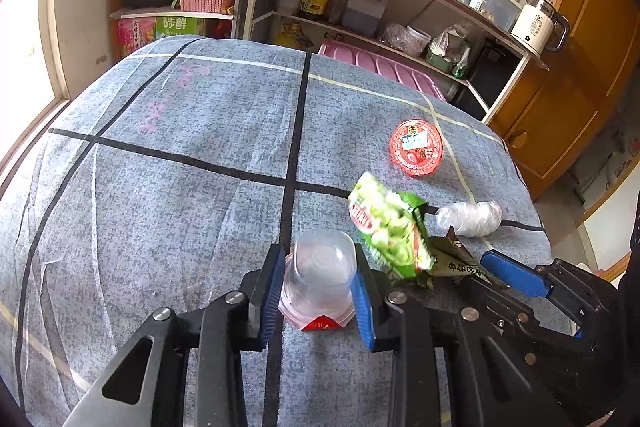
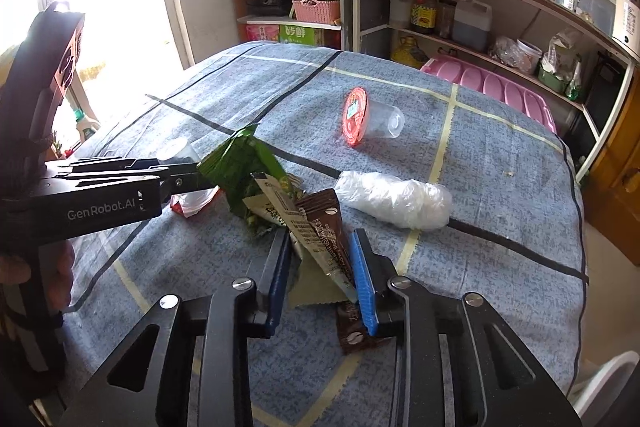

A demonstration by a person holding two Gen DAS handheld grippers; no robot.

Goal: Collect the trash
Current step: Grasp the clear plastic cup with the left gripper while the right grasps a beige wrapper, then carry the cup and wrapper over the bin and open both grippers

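A clear plastic cup with a red lid (image 1: 320, 275) lies on its side on the blue-grey cloth. My left gripper (image 1: 318, 289) is shut on the cup, a blue pad against each side. Beside it lies a green snack bag (image 1: 384, 227). My right gripper (image 2: 321, 277) is shut on a brown coffee sachet (image 2: 326, 227) and a pale sachet (image 2: 280, 211), which stand tilted between its pads. In the right wrist view, the left gripper (image 2: 184, 171) reaches in from the left, its tips hidden behind the green bag (image 2: 244, 167).
A second red-lidded cup (image 2: 370, 119) lies farther back, and a crumpled clear plastic wad (image 2: 394, 199) sits to the right. Behind the table (image 1: 160, 187) stand shelves (image 1: 360, 7) with bottles and a pink crate (image 2: 500, 87). A window is on the left, a wooden cabinet (image 1: 580, 67) on the right.
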